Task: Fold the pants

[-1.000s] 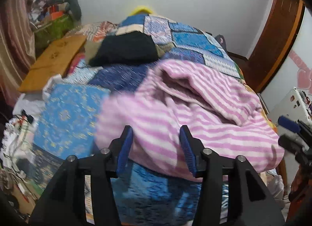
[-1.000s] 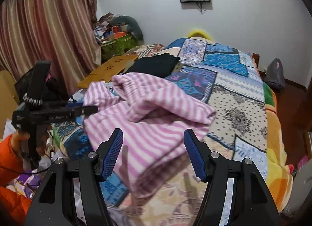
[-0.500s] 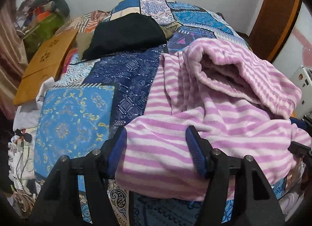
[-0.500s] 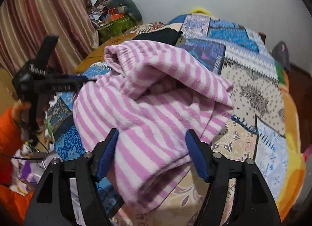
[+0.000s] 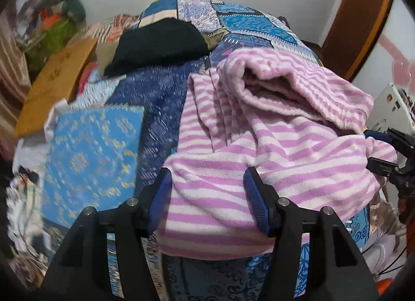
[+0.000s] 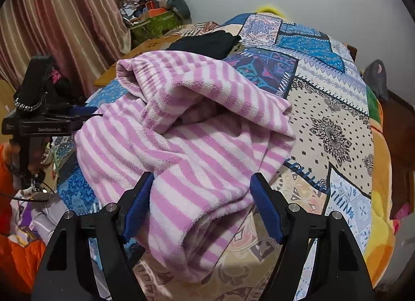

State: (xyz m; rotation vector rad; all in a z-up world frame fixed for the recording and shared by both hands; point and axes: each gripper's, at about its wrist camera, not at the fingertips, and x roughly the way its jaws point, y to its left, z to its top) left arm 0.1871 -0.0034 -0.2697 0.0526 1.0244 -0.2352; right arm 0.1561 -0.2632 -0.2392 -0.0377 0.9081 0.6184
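Observation:
Pink-and-white striped fleece pants [image 5: 272, 132] [image 6: 194, 132] lie bunched in a thick fold on the patchwork quilt [image 5: 90, 158] [image 6: 324, 119] of a bed. My left gripper [image 5: 207, 197] hangs over the near left edge of the fold. Its jaws are closing with cloth between the blue pads, which do not visibly pinch it. My right gripper [image 6: 201, 205] straddles the near right end of the fold. Its jaws are opening and cloth lies loosely between them. Each gripper also shows at the side of the other's view: the right gripper [image 5: 389, 150] and the left gripper [image 6: 52, 119].
A black folded garment [image 5: 160, 41] [image 6: 207, 41] lies farther back on the bed. A wooden board [image 5: 57, 80] and a cluttered green box [image 6: 153, 26] stand left of the bed by the striped curtain [image 6: 52, 28]. A person's orange sleeve [image 6: 7, 171] is at far left.
Both grippers have sunk toward the pants, which now fill more of each view and sit between the pads. The right jaws stand wider than a second ago.

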